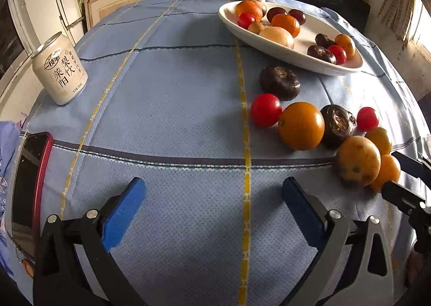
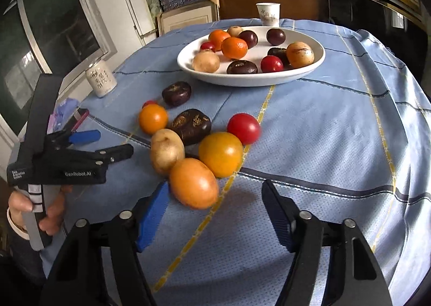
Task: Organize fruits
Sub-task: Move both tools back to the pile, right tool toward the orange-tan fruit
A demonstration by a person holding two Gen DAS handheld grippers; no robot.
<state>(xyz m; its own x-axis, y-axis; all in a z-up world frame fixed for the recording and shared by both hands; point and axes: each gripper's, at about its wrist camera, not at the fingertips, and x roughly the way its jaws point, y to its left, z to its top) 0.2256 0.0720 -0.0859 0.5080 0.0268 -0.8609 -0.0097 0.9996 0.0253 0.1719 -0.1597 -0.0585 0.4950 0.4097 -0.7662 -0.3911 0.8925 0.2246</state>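
A white oval plate [image 2: 317, 62] [image 1: 304, 34] at the back of the blue tablecloth holds several oranges, red tomatoes, dark chestnuts and tan fruits. Loose fruits lie in front of it: an orange oval fruit [image 2: 194, 183], an orange [image 2: 221, 154], a tan fruit [image 2: 166, 151], a dark chestnut [image 2: 191, 125], a red tomato [image 2: 243, 128]. My right gripper [image 2: 215, 211] is open, just behind the orange oval fruit, its left finger beside it. My left gripper [image 1: 214, 209] is open and empty over bare cloth, left of the loose fruits [image 1: 301, 125]; it also shows in the right wrist view [image 2: 107, 144].
A beige drink can [image 1: 60, 70] stands at the table's left edge. A red-cased phone [image 1: 29, 185] lies near the left front. A paper cup [image 2: 268, 14] stands behind the plate. Shelves and boxes lie beyond the table.
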